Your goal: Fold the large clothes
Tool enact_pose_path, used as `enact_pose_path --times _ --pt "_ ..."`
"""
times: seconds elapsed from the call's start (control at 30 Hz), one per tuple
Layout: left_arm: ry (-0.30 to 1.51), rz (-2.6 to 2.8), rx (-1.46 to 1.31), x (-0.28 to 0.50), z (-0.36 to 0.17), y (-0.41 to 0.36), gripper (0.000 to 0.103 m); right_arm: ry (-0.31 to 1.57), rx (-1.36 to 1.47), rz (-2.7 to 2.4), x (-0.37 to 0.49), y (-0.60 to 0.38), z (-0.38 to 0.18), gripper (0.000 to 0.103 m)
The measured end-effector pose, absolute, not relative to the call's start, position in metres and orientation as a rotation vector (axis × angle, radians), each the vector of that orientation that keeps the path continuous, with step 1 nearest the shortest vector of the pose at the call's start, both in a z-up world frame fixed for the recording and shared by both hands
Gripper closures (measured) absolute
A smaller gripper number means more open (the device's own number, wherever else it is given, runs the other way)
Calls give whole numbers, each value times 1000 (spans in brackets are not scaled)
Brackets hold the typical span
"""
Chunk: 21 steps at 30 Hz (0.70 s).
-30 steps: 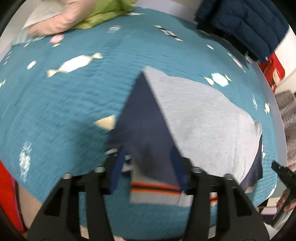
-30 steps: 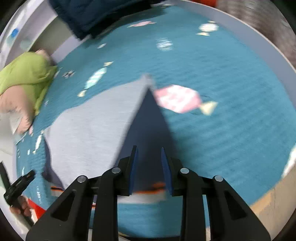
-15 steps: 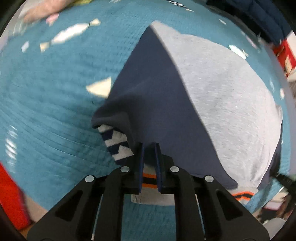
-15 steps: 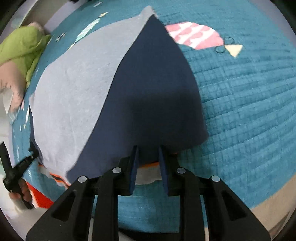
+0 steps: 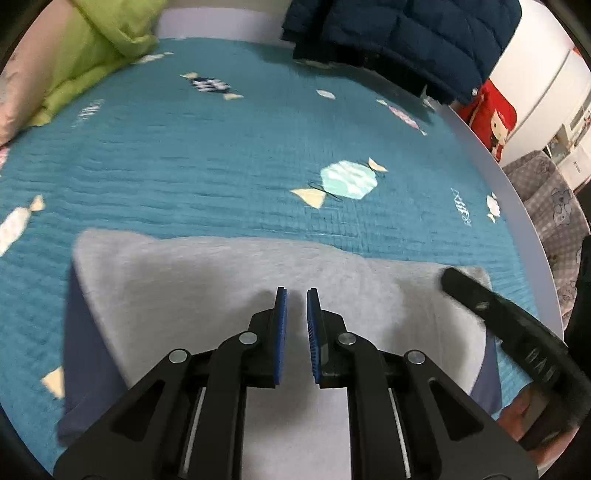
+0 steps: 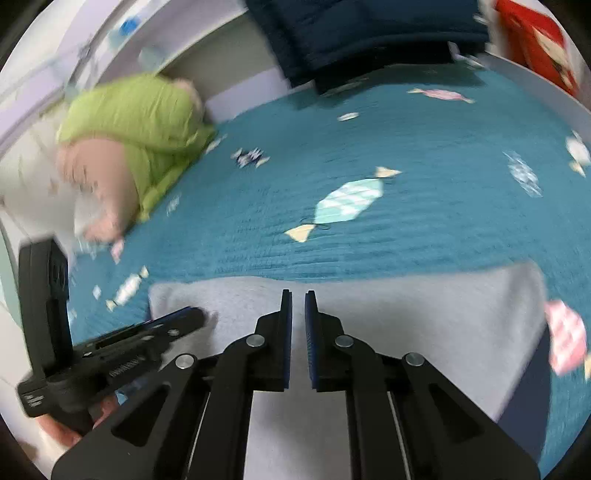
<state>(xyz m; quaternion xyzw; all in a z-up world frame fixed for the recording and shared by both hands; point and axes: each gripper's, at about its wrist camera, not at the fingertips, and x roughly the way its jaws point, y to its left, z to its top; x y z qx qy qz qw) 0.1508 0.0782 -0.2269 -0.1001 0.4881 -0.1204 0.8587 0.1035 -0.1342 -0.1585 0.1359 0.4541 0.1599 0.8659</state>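
A grey and navy sweater (image 5: 207,280) lies folded on the teal bedspread (image 5: 221,155), grey side up, with navy edges showing at left and right. It also shows in the right wrist view (image 6: 406,317). My left gripper (image 5: 296,295) hovers over the grey cloth, its blue-padded jaws nearly together with a narrow empty gap. My right gripper (image 6: 297,297) is the same, nearly shut and empty above the cloth. Each gripper shows in the other's view: the right one (image 5: 509,332) and the left one (image 6: 122,343).
A green and pink bundle of bedding (image 6: 125,140) lies at the far left. A dark navy puffer jacket (image 5: 399,33) lies at the bed's far edge. A red cushion (image 5: 491,114) and a grey patterned fabric (image 5: 554,210) lie beyond the white bed rim (image 5: 491,162).
Both grippers carried the navy sleeves inward over the sweater and let go. The sleeves are folded in and both grippers now hover empty over the grey cloth.
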Motion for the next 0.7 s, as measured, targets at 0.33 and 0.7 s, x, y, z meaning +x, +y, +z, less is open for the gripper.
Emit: enact_pose_path --times 0.33,0.7 --pt "1038 -179 -114 151 -277 71 97 1097 322 356 117 -147 -224 103" --pt "1043 -149 -66 148 -269 77 100 1074 278 264 99 -198 -204 103"
